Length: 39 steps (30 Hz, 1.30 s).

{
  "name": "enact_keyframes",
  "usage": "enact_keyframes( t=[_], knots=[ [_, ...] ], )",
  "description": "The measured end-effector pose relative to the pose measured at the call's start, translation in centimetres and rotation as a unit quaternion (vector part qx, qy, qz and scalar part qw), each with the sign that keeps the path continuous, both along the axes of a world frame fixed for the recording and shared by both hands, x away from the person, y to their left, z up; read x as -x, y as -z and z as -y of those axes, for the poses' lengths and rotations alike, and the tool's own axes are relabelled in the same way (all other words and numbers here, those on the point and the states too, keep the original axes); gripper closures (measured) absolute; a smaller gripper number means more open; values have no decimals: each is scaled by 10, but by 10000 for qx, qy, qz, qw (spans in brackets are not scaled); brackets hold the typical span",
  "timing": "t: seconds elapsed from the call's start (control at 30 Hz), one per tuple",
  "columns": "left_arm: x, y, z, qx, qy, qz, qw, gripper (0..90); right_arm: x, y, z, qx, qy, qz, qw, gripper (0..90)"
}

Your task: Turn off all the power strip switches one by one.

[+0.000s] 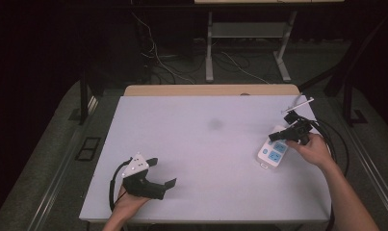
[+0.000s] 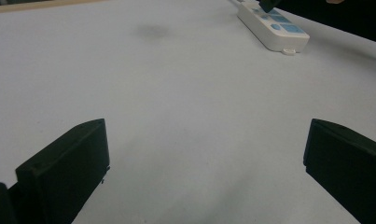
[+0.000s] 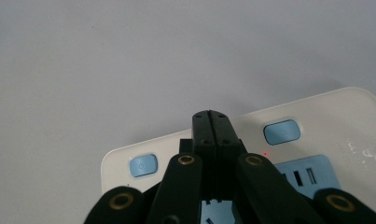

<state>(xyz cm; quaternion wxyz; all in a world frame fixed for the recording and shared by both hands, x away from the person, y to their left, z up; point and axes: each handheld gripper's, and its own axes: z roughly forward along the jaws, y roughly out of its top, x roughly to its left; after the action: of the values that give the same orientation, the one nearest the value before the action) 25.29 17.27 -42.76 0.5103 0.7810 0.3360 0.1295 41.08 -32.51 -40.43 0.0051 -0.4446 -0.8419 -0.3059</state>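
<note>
We find the power strip [image 1: 273, 152] lying flat near the right edge of the white table [image 1: 201, 144], its length running from the near side toward the far right. It is white with blue socket faces. In the right gripper view the strip [image 3: 335, 112] also shows two small blue buttons, and a small red light sits beside the right-hand one.

The right gripper [image 1: 283, 137] is held over the far end of the strip, with the person's right hand [image 1: 316, 150] behind it. In the right gripper view its jaws are pressed together with no gap and nothing between them, and the joined tip [image 3: 210, 122] lies over the strip's top face between the two blue buttons. We cannot tell whether the tip is touching the casing.

The left gripper [image 1: 162, 174] rests at the near left of the table, well apart from the strip. In its own view the jaws stand wide open over bare table surface, holding nothing, and the strip [image 2: 274, 28] shows at the far right.
</note>
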Motion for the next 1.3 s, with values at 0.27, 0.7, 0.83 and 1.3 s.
enact_keyframes(
  t=[0.27,0.7,0.83,1.3],
  knots=[
    [0,0,0,-11,3,2,10000,0,1,9,1,-115,38,-134,9998,900],
    [0,0,1,-15,12,-2,10000,0,3,8,-3,49,-82,64,9999,900],
    [0,0,0,-21,14,3,10000,0,3,9,-1,-42,-82,50,9999,900],
    [0,1,2,-48,40,7,10000,0,4,12,4,-247,-106,-122,9996,900]
  ],
)
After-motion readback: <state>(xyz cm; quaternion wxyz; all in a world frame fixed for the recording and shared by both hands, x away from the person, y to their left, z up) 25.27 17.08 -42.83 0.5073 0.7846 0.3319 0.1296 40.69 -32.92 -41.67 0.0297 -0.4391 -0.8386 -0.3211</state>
